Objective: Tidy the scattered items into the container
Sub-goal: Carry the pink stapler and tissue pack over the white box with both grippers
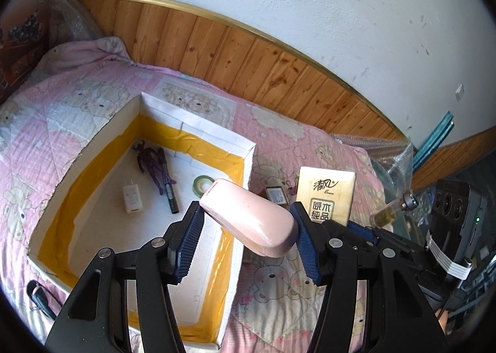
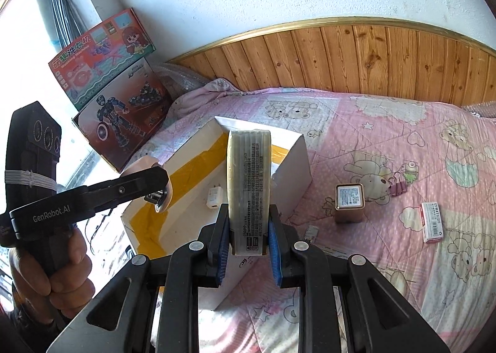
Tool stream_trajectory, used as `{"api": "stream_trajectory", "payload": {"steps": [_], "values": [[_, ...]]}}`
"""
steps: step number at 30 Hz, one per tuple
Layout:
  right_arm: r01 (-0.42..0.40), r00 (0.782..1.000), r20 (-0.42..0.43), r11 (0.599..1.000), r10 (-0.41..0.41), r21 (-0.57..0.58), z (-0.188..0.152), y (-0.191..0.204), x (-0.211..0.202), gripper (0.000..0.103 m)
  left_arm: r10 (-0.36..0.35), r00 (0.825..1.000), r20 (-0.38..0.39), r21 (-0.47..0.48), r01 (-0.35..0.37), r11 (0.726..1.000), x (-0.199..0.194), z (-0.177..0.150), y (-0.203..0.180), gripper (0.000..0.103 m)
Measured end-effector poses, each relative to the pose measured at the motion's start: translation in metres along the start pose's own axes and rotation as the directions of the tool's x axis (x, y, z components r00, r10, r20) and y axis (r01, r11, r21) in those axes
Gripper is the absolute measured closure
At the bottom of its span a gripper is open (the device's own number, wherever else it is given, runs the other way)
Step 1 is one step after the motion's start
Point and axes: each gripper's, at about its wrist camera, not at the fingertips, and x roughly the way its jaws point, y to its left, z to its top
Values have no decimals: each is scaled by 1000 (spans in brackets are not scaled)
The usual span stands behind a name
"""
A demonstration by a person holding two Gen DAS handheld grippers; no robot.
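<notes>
Both grippers clamp loads — left gripper [image 1: 248, 222] a pink case [image 1: 248, 219] angled away-left, right gripper [image 2: 249, 232] an upright tissue pack [image 2: 249, 185].

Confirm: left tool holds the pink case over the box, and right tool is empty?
Not quite. The right tool is not empty: the right wrist view shows it shut on a tissue pack. The left tool does hold the pink case by the box.
</notes>
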Motion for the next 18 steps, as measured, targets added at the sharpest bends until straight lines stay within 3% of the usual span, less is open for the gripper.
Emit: {"api": "stream_trajectory", "payload": {"steps": [6,18], "values": [[-10,1000,4,999,10,-36,-2,21,5,80,14,1000,-13,-10,-15,1000,-1,-2,12,44],[31,999,-13,996,-32,-79,0,37,32,79,81,989,-121,-51,-88,995,29,-8,49,44]]}}
